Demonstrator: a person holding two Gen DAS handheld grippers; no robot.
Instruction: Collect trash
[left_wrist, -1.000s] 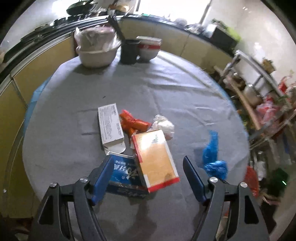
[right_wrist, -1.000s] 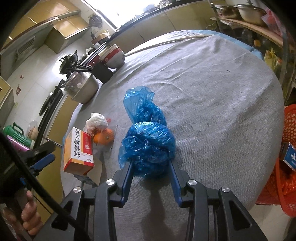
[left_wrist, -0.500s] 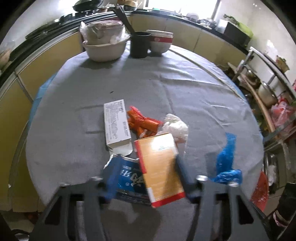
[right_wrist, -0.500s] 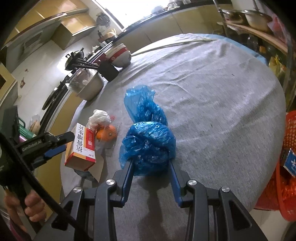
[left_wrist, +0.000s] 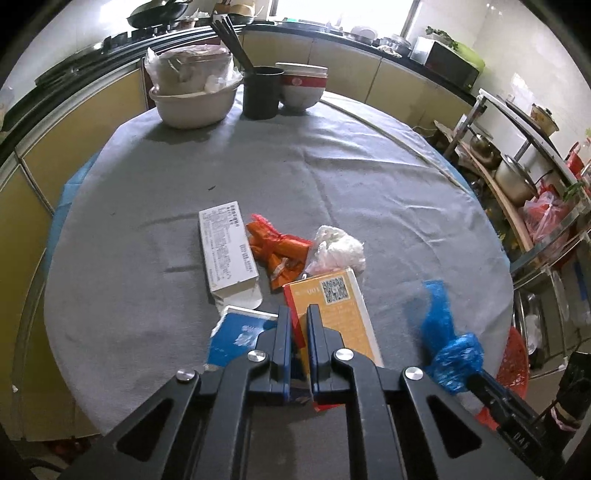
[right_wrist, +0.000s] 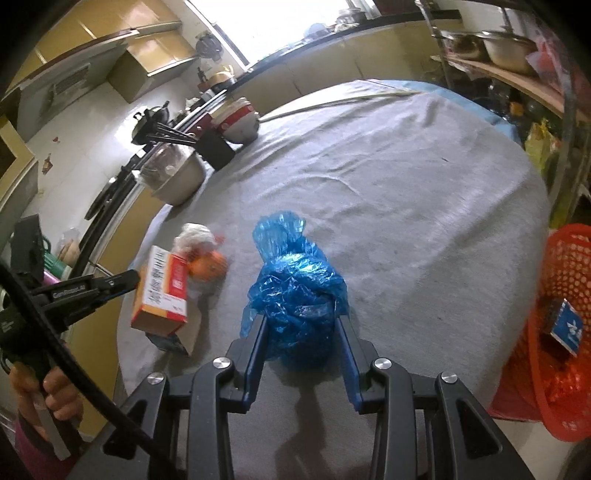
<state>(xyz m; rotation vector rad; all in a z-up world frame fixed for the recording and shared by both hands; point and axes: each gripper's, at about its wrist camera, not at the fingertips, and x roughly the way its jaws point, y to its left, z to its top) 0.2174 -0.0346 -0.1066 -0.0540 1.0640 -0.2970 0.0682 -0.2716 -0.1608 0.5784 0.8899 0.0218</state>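
My left gripper (left_wrist: 299, 317) is shut on the near left edge of an orange-and-red carton (left_wrist: 332, 314), which lies over a blue box (left_wrist: 240, 334). Beyond them lie a white box (left_wrist: 226, 247), an orange wrapper (left_wrist: 279, 251) and a crumpled white bag (left_wrist: 338, 249). My right gripper (right_wrist: 301, 328) is shut on a knotted blue plastic bag (right_wrist: 295, 291) resting on the grey tablecloth; the bag also shows in the left wrist view (left_wrist: 448, 343). In the right wrist view the carton (right_wrist: 162, 291) sits left of the bag.
A red mesh basket (right_wrist: 565, 332) holding a blue packet stands off the table's right edge. At the far side stand a covered basin (left_wrist: 192, 99), a black cup with chopsticks (left_wrist: 260, 92) and stacked bowls (left_wrist: 301, 86). A metal rack (left_wrist: 524, 177) is at right.
My left gripper has closed from wide open onto the carton's edge. My right gripper stays shut on the blue bag and has drawn back slightly.
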